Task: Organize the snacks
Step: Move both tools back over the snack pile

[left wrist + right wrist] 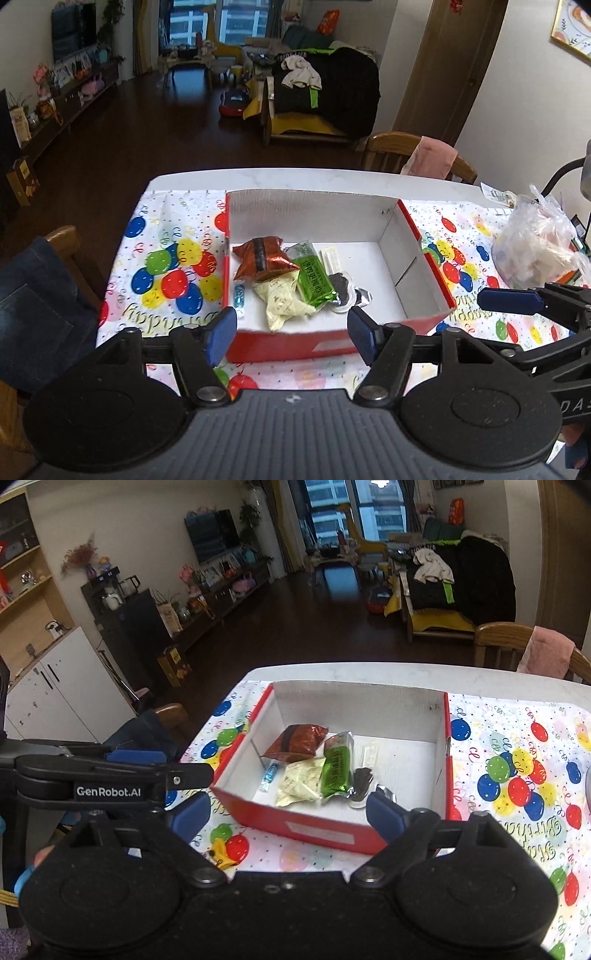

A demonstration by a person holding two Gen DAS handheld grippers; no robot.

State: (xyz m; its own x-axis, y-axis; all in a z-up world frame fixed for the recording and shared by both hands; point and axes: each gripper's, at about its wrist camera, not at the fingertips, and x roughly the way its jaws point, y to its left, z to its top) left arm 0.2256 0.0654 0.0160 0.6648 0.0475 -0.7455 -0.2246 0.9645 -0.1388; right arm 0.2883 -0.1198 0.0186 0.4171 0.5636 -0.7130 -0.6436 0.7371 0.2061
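Observation:
A red cardboard box with a white inside stands on the balloon-print tablecloth. Inside lie several snacks: a brown-orange packet, a green bar, a cream packet, a small blue sweet and a dark sealed pack. My left gripper hovers open over the box's near wall, nothing between its blue pads. My right gripper is open too, near the same wall, empty.
A clear plastic bag of items sits on the table at the right. Wooden chairs stand behind the table, one with a pink cloth, and another at the left with denim. The table's far edge is bare white.

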